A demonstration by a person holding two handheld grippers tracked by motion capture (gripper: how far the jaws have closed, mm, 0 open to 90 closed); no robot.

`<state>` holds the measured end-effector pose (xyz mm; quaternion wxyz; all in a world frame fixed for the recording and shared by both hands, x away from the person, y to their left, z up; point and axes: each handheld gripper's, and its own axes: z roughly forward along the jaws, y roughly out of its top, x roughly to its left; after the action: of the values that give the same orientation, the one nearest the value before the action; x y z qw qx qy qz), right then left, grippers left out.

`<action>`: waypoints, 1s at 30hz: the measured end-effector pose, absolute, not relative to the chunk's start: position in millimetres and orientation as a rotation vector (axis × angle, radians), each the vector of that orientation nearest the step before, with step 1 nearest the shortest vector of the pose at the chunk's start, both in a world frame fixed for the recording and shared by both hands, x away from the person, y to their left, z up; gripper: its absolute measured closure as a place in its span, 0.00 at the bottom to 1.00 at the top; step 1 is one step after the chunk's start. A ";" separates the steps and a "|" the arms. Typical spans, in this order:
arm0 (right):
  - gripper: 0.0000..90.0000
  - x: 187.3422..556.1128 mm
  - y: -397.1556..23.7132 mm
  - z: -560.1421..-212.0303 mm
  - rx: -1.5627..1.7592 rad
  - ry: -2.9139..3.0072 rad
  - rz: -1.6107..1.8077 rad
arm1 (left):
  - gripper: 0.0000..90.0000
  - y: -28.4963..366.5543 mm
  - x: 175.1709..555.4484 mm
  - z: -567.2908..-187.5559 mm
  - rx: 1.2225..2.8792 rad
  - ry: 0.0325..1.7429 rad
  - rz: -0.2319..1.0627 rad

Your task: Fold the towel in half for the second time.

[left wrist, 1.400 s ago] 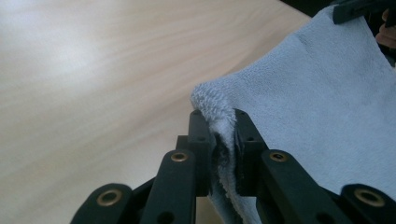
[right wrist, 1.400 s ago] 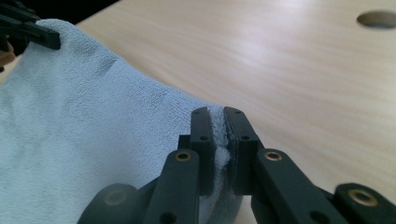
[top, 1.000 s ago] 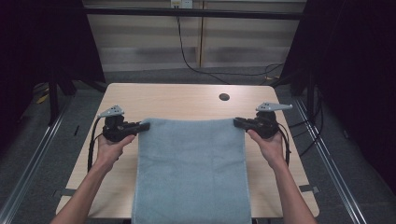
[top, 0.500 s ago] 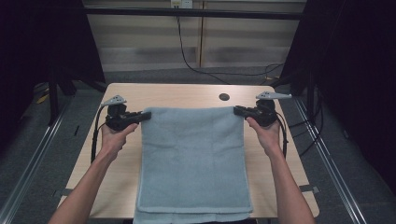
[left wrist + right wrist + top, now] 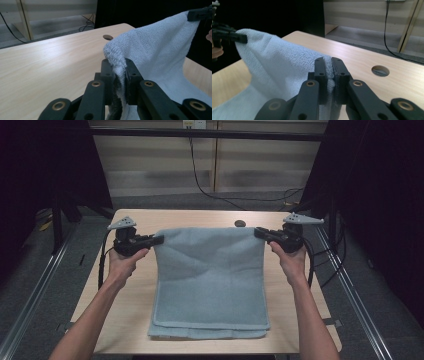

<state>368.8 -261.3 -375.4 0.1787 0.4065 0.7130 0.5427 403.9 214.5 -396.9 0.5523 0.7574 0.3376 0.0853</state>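
Towel (image 5: 210,280) hangs stretched between both grippers, its near part lying folded on the table (image 5: 135,320). Left gripper (image 5: 159,239) at nine o'clock and right gripper (image 5: 258,232) at three o'clock each clench a far towel corner.

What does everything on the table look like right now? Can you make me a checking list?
Surface: pale wooden table with a round hole.
Job's things: light blue towel, far edge lifted, near part lying folded on the table.
Clutter: nothing seen.
Grippers: left gripper and right gripper each clamp a far towel corner.
Cables: black cable trails from the left gripper; another hangs down the back wall.
Surroundings: grey floor, dark curtains.
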 end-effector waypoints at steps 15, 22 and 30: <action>0.93 284.4 -262.1 -389.2 1.043 2.105 1.525 | 0.90 230.7 334.1 -407.3 1.801 0.706 0.167; 0.93 253.0 -261.8 -405.5 1.041 2.151 1.500 | 0.89 231.5 303.5 -422.3 1.814 0.688 0.136; 0.91 222.0 -261.5 -450.7 1.126 2.267 1.409 | 0.86 230.5 277.6 -453.6 1.909 0.671 0.060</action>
<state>222.0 -261.5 -450.7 0.1222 0.3858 0.7766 0.4828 277.6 230.5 -453.6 0.5299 0.7998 0.2811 0.0251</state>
